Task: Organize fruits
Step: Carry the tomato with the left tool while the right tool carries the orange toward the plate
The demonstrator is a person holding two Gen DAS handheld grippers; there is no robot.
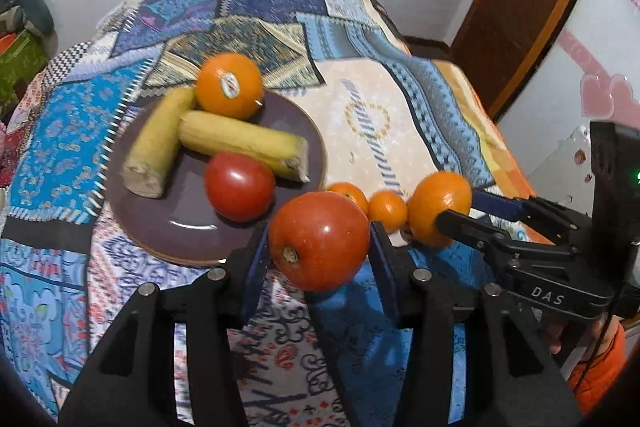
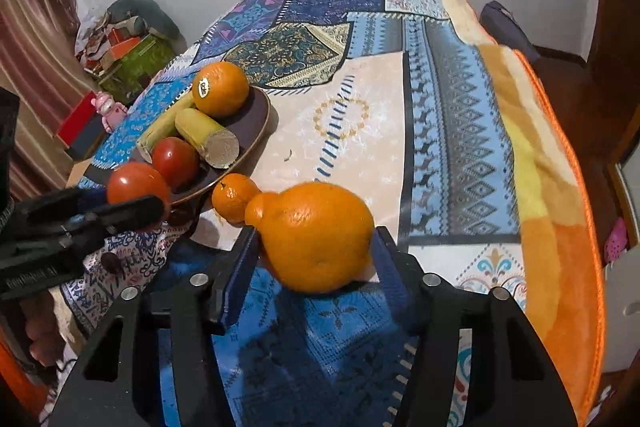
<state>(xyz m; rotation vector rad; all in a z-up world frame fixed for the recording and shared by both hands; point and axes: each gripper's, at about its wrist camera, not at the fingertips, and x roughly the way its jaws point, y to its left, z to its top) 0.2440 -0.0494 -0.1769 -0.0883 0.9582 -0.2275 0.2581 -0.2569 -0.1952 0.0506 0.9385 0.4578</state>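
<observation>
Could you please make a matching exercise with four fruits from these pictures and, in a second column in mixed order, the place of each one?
Things:
1. tomato with the stem scar
2. large knobbed orange
3. orange with a sticker
4. small mandarin

Places:
A. on the blanket, just beside the plate
B. on the far side of the brown plate, next to the bananas
C. between the fingers of the left gripper
D. between the fingers of the right gripper

Pairs: 1-C, 2-D, 3-B, 4-A
</observation>
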